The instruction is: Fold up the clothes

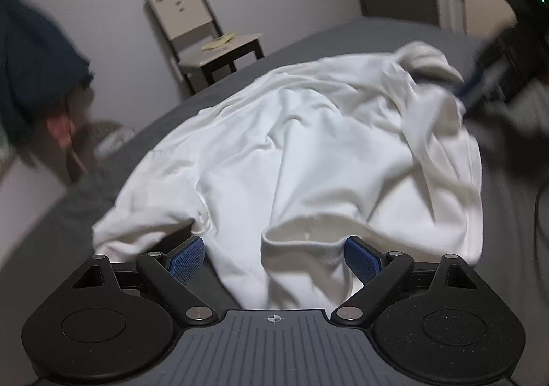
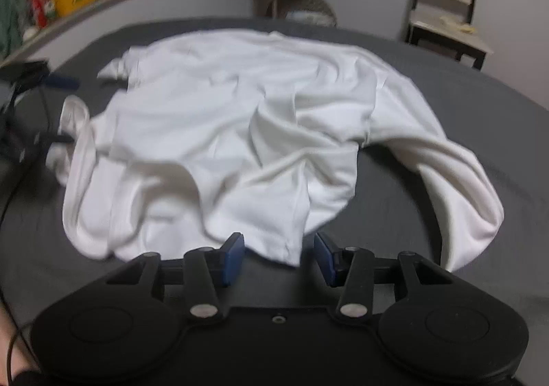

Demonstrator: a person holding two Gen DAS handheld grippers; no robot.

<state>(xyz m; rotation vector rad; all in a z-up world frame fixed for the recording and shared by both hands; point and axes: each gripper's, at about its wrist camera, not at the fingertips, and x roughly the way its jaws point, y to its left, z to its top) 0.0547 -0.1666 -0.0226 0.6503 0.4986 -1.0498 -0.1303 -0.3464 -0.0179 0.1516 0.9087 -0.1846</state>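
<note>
On the grey bed (image 1: 394,32), a white shirt (image 1: 291,145) lies rumpled and spread across the middle, not yet folded. The left gripper (image 1: 274,257) has its jaws wide, with a collar-like edge sagging between them at 6 o'clock but unpinched, and the right gripper (image 2: 279,257) gapes likewise over a hem corner, likely both poised to lift and straighten it. Bare bedding rings the cloth from 3 to 9 o'clock, while a chair (image 1: 206,39) stands past 11 o'clock.
</note>
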